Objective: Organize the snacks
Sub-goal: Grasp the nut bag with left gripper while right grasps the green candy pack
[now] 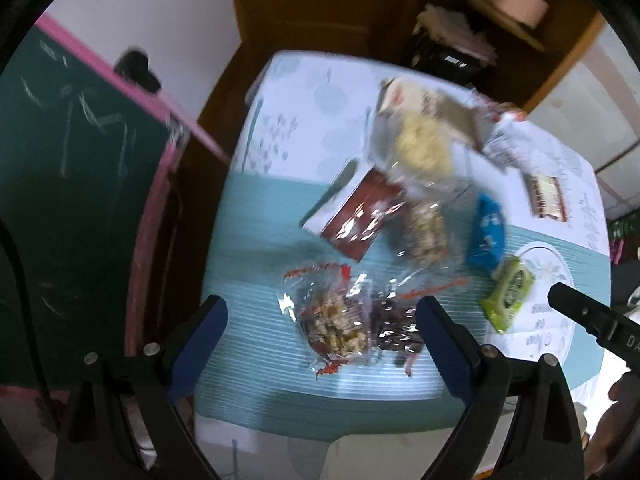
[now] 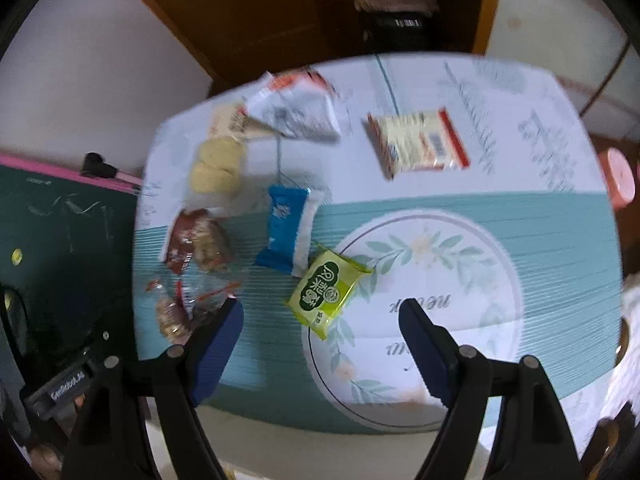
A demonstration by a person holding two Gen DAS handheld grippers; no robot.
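Observation:
Several snack packets lie on a table with a teal and white cloth [image 1: 248, 264]. My left gripper [image 1: 320, 320] is open above two clear nut bars [image 1: 340, 326], with a red packet [image 1: 360, 216] beyond. My right gripper [image 2: 320, 316] is open, just above a green packet [image 2: 326, 294]; that packet also shows in the left wrist view [image 1: 508, 298]. A blue packet [image 2: 286, 232], a clear bag of pale cookies [image 2: 218, 164], a white bag [image 2: 296, 110] and a red-and-cream packet [image 2: 420, 142] lie farther back.
A green chalkboard with a pink frame [image 1: 80, 160] stands left of the table. A brown wooden cabinet [image 2: 280, 12] is behind it. A pink lidded container [image 2: 620, 178] sits at the right. The right gripper's body [image 1: 592, 316] juts in at the right of the left wrist view.

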